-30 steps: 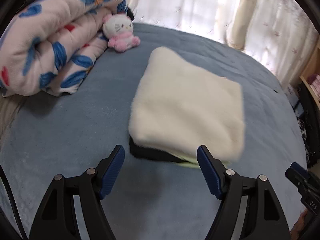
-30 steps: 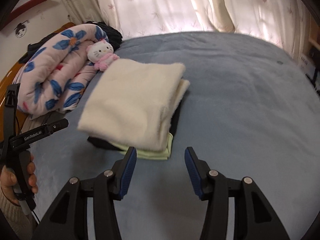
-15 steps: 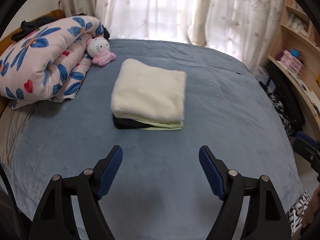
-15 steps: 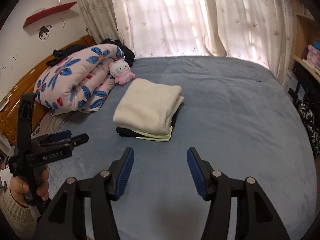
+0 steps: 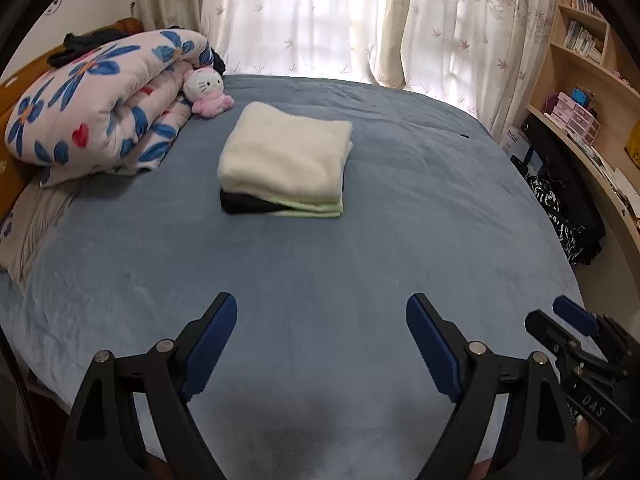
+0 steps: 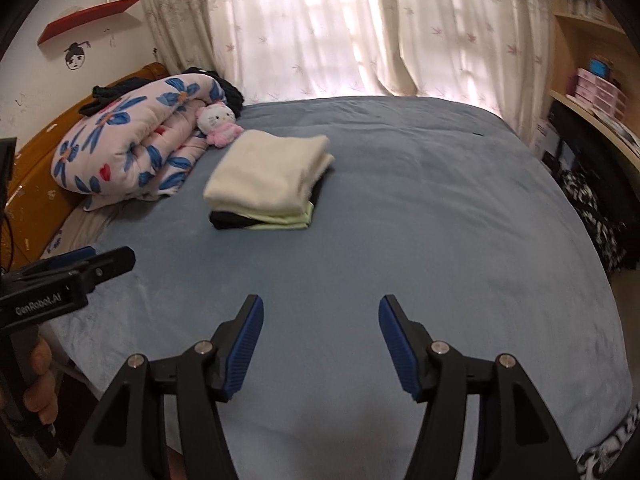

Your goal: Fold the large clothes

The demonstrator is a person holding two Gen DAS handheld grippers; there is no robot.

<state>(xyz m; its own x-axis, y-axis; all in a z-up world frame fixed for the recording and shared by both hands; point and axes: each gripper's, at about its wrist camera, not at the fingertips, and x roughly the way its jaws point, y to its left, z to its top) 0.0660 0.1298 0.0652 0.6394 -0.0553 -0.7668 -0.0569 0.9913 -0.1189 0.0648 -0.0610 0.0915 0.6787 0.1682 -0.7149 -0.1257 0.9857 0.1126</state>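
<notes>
Folded clothes (image 5: 285, 164) sit in a neat pile on the blue bed (image 5: 400, 240), cream on top, then light green, then black, just beside the flowery quilt (image 5: 104, 100) and the little white cat toy (image 5: 206, 92). Both the left gripper (image 5: 320, 344) and the right gripper (image 6: 320, 344) are well apart from the pile. Their fingers (image 5: 210, 344) have just been opening and stand wide apart with nothing between them.
</notes>
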